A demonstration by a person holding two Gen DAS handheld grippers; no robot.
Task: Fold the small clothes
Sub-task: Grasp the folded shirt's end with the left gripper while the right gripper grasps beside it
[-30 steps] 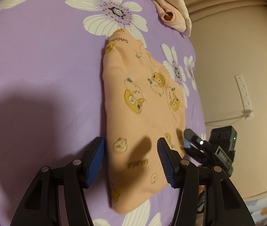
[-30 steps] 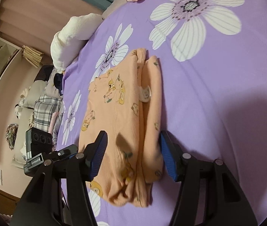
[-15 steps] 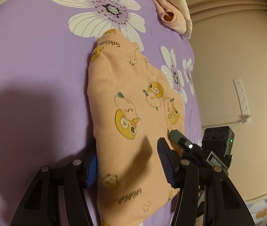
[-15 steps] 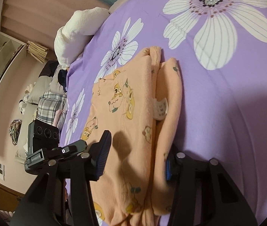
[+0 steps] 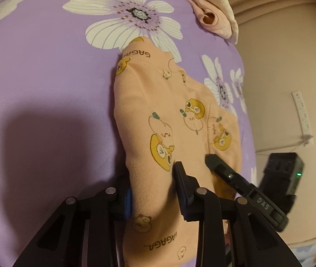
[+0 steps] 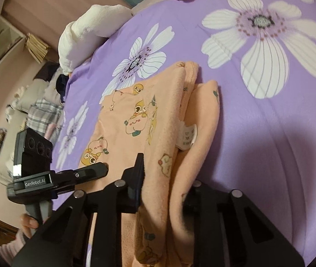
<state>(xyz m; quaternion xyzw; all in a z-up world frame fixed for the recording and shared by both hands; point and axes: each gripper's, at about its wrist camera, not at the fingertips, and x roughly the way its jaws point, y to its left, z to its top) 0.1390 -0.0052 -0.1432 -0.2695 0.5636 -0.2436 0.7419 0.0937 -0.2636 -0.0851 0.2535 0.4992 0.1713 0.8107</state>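
A small peach garment (image 5: 164, 120) printed with cartoon animals lies partly folded on the purple flowered bedsheet (image 5: 46, 66). My left gripper (image 5: 153, 184) is shut on its near edge, fabric bunched between the pads. In the right wrist view the same garment (image 6: 140, 129) shows its folded layers and a white care label (image 6: 188, 136). My right gripper (image 6: 164, 178) is shut on the thick folded edge. Each gripper shows in the other's view, the right one (image 5: 236, 178) and the left one (image 6: 68, 175), both at the garment's near end.
A pink rolled garment (image 5: 211, 20) lies at the bed's far edge. A white plush pillow (image 6: 86, 29) and a heap of plaid and dark clothes (image 6: 46, 109) sit beside the bed. A wall socket strip (image 5: 302, 113) is on the right wall.
Both grippers moved forward onto the garment's near end and closed on it; one second ago both were open and straddling the fabric.
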